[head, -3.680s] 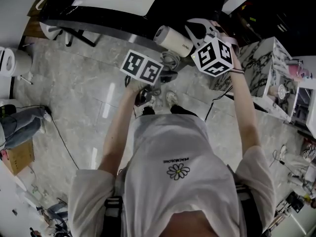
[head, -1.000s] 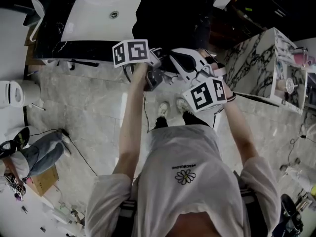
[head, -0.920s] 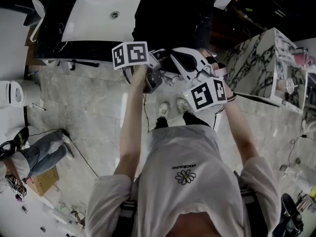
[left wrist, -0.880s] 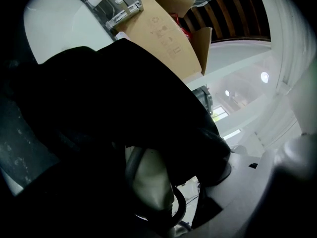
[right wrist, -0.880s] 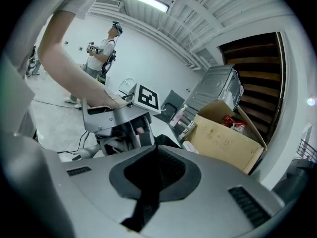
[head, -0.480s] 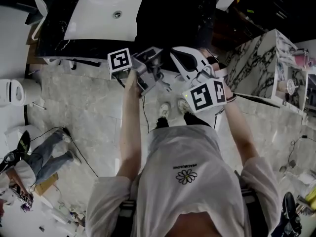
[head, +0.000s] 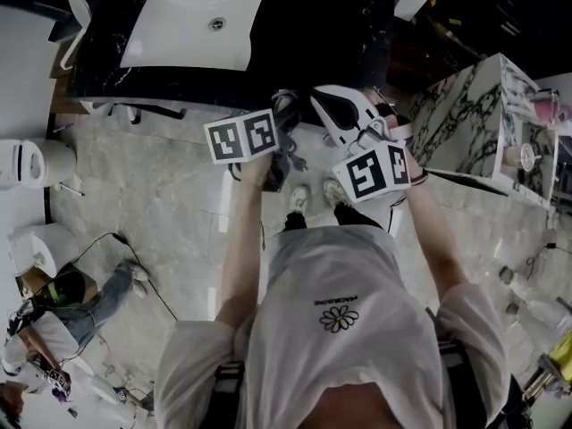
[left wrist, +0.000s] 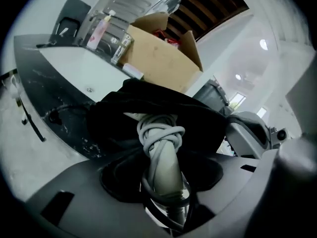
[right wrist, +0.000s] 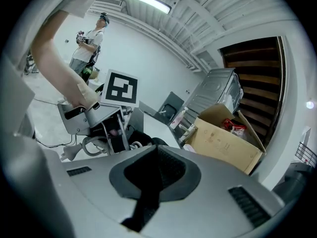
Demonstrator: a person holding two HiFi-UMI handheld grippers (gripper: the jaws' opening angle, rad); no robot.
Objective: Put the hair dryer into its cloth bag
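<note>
Head view, left tool [head: 284, 119]: below its marker cube [head: 241, 137], at the edge of the black surface [head: 340, 25]; tip lost among dark shapes.
Head view, right tool [head: 326, 105]: white, just beside the left tool; opening not readable from above.
Head view, between the tools: dark mass merging with the black surface; outline not separable.
Head view, surroundings: white basin [head: 192, 29] set in the surface; second person [head: 54, 329] cut off at lower left.
Left gripper view, left tool: narrowed just now onto the handle of the hair dryer [left wrist: 163, 167], gripped between both jaws; handle base partly hidden low in the frame.
Left gripper view, cord [left wrist: 158, 133]: wound in loops round the upper handle.
Left gripper view, cloth bag [left wrist: 198, 123]: black, draped over the head of the hair dryer; nozzle end hidden inside, handle sticking out of the mouth toward the camera.
Right gripper view, right tool: jaws together, pinching a black strip, seemingly the edge of the cloth bag [right wrist: 143, 202]; rest of the bag mostly blocked by the jaws.
Right gripper view, background: left tool at left centre, a loop of cord below it; cardboard box [right wrist: 223, 138] at right.
</note>
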